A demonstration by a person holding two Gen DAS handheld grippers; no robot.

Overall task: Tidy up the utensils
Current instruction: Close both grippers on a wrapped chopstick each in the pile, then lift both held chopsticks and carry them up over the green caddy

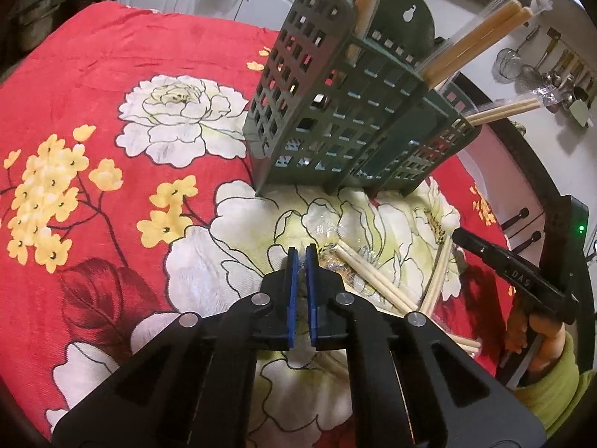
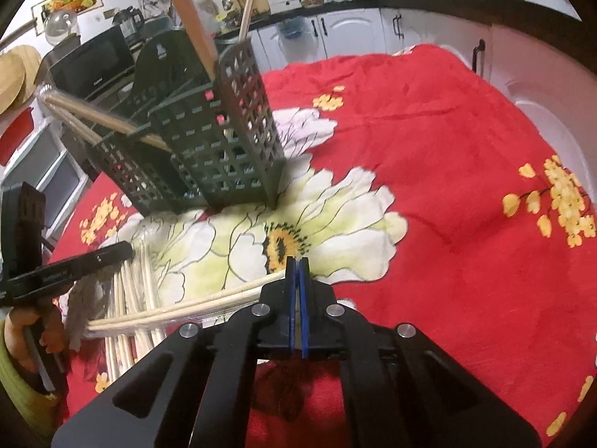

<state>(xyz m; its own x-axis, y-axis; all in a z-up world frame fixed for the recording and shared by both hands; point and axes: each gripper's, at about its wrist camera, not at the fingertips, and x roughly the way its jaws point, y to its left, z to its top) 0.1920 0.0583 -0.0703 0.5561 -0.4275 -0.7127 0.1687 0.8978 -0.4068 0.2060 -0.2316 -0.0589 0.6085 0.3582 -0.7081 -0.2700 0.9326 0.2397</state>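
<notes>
On the left of the left wrist view, a red floral tablecloth (image 1: 112, 74) is spread over the tabletop. In the lower middle, the left hand-held gripper (image 1: 301, 252) is seen nearly closed, a narrow gap left between its blue pads, with nothing gripped. Above it, a dark green slotted utensil holder (image 1: 335, 119) is stood on the cloth, with wrapped chopsticks (image 1: 477, 43) leaning out of its compartments. To the right, loose wrapped chopsticks (image 1: 377, 280) are laid on the cloth just beside the gripper.

In the right wrist view, that loose pile (image 2: 130, 298) is found at the lower left, the holder (image 2: 209, 134) above it. At the centre, the right hand-held gripper (image 2: 297, 261) is closed on one wrapped pair of chopsticks (image 2: 186, 311), held at one end and stretched leftward over the pile.
</notes>
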